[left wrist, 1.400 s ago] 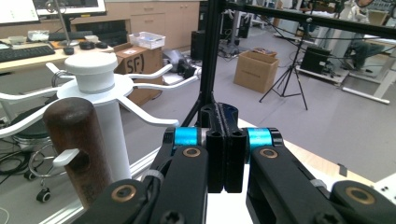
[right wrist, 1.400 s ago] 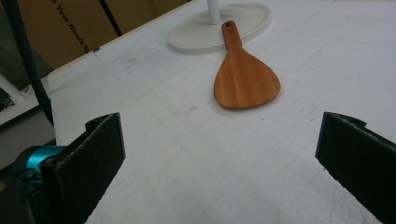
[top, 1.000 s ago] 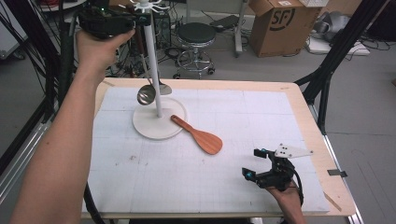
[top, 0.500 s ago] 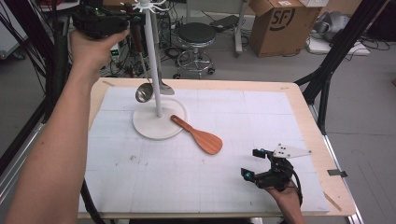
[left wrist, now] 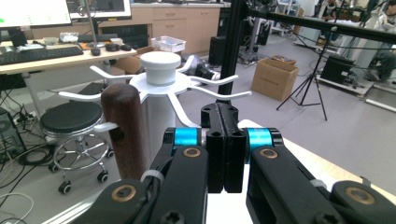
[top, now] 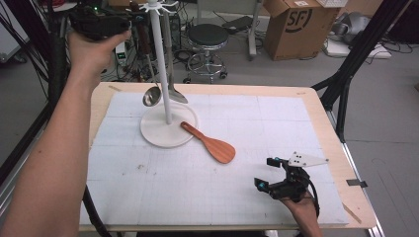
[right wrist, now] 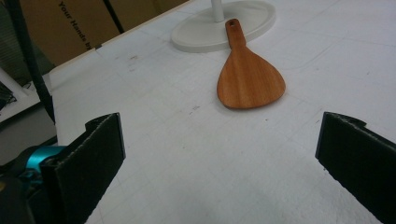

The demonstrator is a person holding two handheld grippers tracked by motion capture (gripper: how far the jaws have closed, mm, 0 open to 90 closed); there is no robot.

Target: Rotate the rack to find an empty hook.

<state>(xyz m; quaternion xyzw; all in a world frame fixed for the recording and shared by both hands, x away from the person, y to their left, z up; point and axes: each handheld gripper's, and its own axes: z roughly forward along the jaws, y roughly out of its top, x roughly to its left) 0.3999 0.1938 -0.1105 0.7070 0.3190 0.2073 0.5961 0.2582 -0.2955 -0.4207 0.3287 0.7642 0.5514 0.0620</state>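
The wooden spatula [top: 210, 143] lay flat on the white mat [top: 237, 197], its slim handle end resting on the round base of the white utensil stand [top: 168, 131] and its broad, rounded blade pointing away from the stand toward the near right of the table. Its long axis ran on a slant from the stand's base down toward the right gripper [top: 276, 175], which hovered low over the mat near the front edge with its two black, rough-padded jaws spread wide apart and nothing between them. In the right gripper view the spatula [right wrist: 250, 79] sat straight ahead between the open jaws, blade nearest and handle farthest, so that hand was plainly the nearer one. The left gripper [left wrist: 224, 154] was held high at the top of the stand, jaws pressed together and empty, just beside a dark wooden handle [left wrist: 123, 133] hung on one of the thin white hooks. A shiny metal ladle [top: 151, 95] and what appeared to be a metal turner [top: 175, 94], partly hidden by the pole, hung down near the base. The spatula's wood looked smooth, reddish and matte.
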